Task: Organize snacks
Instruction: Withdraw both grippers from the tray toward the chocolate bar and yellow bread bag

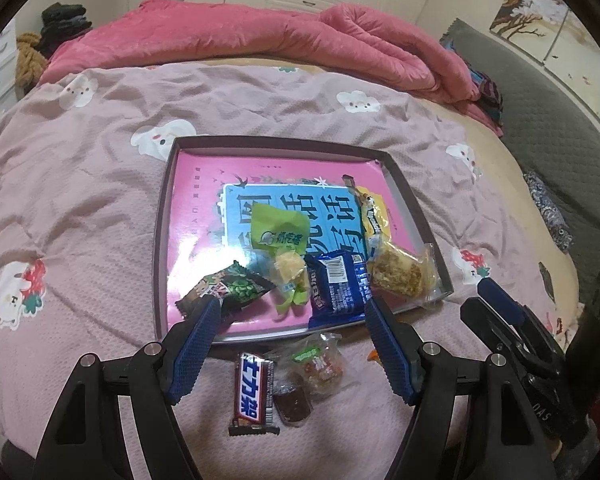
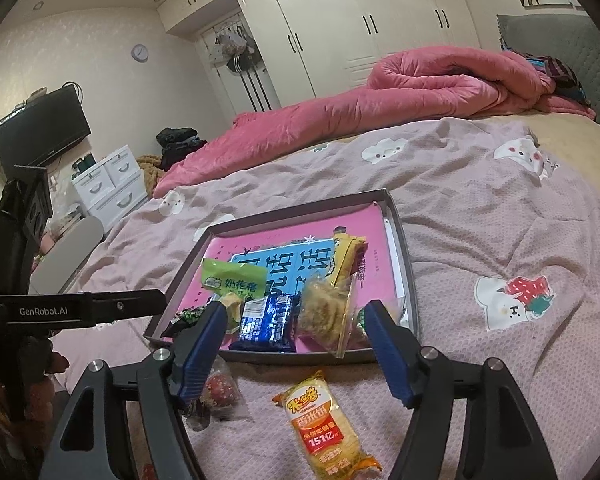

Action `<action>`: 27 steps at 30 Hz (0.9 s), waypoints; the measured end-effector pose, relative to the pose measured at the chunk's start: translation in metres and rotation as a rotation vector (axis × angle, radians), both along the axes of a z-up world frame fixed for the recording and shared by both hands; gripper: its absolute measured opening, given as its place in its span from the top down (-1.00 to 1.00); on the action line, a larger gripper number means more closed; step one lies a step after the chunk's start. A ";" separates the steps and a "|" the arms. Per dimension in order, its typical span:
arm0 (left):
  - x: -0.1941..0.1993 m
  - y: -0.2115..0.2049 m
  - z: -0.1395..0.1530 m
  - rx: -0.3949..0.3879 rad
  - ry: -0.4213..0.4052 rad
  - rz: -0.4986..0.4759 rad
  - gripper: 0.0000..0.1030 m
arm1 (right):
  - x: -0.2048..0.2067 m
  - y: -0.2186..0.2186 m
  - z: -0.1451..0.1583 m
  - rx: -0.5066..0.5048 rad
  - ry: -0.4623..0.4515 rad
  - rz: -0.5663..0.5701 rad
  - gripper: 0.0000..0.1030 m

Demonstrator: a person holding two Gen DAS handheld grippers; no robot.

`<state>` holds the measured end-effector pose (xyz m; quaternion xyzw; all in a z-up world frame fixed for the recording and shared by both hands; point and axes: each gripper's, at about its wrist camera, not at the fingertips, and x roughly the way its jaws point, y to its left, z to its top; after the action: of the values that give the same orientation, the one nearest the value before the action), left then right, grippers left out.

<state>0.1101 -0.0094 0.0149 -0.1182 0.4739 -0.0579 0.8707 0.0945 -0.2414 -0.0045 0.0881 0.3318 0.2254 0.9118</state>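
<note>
tray (image 1: 400, 184): six snacks in | bedspread (image 1: 100, 200): Snickers bar (image 1: 252, 392), two clear-wrapped sweets, rice cracker pack (image 2: 324, 420) left | left gripper (image 1: 292, 316), right gripper (image 2: 296, 316): both spread wide, empty

A home bedroom: a bed (image 2: 500, 220) with pink quilt (image 2: 400, 88), white wardrobes (image 2: 340, 20), wall television (image 2: 40, 128).

Glossy plastic wrappers fill the tray (image 1: 162, 216), its pink liner shiny; at six o'clock, the matt, waffle-textured cloth bedspread (image 1: 100, 184)
</note>
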 end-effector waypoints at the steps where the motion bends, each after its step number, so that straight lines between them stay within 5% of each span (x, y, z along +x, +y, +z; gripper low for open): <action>1: -0.001 0.001 0.000 0.000 -0.001 0.000 -0.48 | -0.001 0.001 0.001 -0.002 -0.001 -0.002 -0.41; 27: -0.030 0.015 -0.005 0.016 0.006 -0.014 -0.52 | -0.027 0.032 0.000 -0.071 0.015 0.074 -0.51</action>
<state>0.0797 0.0058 0.0102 -0.1082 0.4778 -0.0597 0.8697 0.0678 -0.2096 -0.0046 0.0451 0.3492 0.2465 0.9029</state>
